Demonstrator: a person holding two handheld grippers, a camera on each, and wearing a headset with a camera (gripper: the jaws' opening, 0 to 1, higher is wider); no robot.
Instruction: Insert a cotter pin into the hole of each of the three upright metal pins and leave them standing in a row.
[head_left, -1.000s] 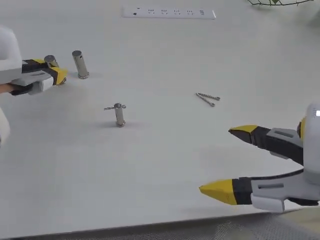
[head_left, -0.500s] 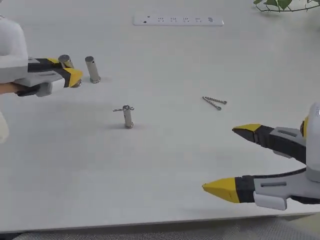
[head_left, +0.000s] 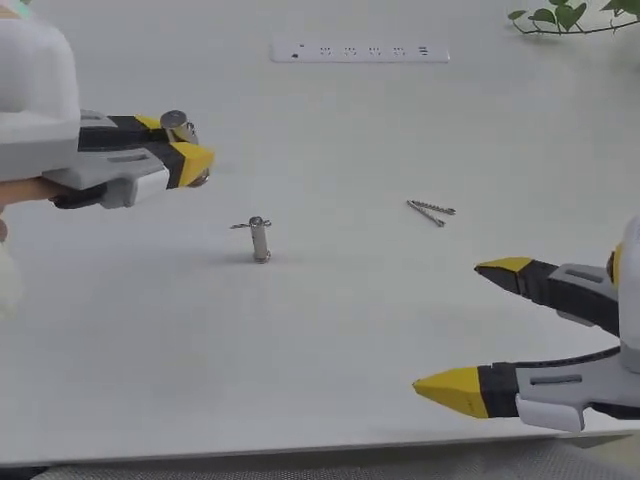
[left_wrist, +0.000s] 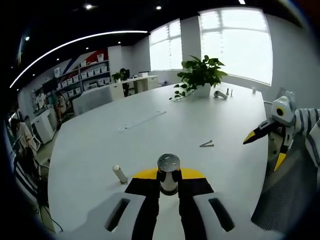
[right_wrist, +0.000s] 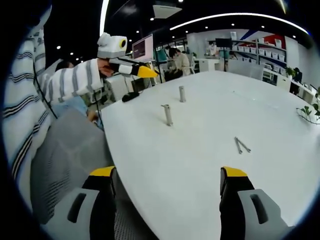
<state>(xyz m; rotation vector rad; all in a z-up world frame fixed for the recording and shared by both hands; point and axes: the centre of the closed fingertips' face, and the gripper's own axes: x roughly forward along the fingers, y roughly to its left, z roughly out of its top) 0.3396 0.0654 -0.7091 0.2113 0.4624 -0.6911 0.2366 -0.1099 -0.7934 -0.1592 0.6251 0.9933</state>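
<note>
1. Head view: the left hand-held gripper reaches in from the upper left of the frame. Its yellow-tipped jaws are closed on the held metal pin, whose round head shows above them.
2. Near the centre, the fitted metal pin stands upright on the white bench, with a cotter pin through its top.
3. Two loose cotter pins lie together to the right of centre, well apart from both grippers.
4. At the lower right, the right hand-held gripper has its jaws spread wide with nothing between them.
5. A power strip lies along the top of the frame, and plant leaves show in the upper right corner.
6. Left gripper view: the held metal pin stands upright, clamped between the jaws at bottom centre.
7. Another pin stands on the bench just to its left. It is too small to tell whether it carries a cotter pin.
8. The loose cotter pins lie right of centre, and the right hand-held gripper shows at the right edge.
9. Right gripper view: this gripper's own jaws rise far apart and empty from the bottom of the frame.
10. The fitted metal pin and a plain metal pin stand above centre, and the loose cotter pins lie to the right.
11. The left hand-held gripper is at the upper left, past a striped sleeve.
</note>
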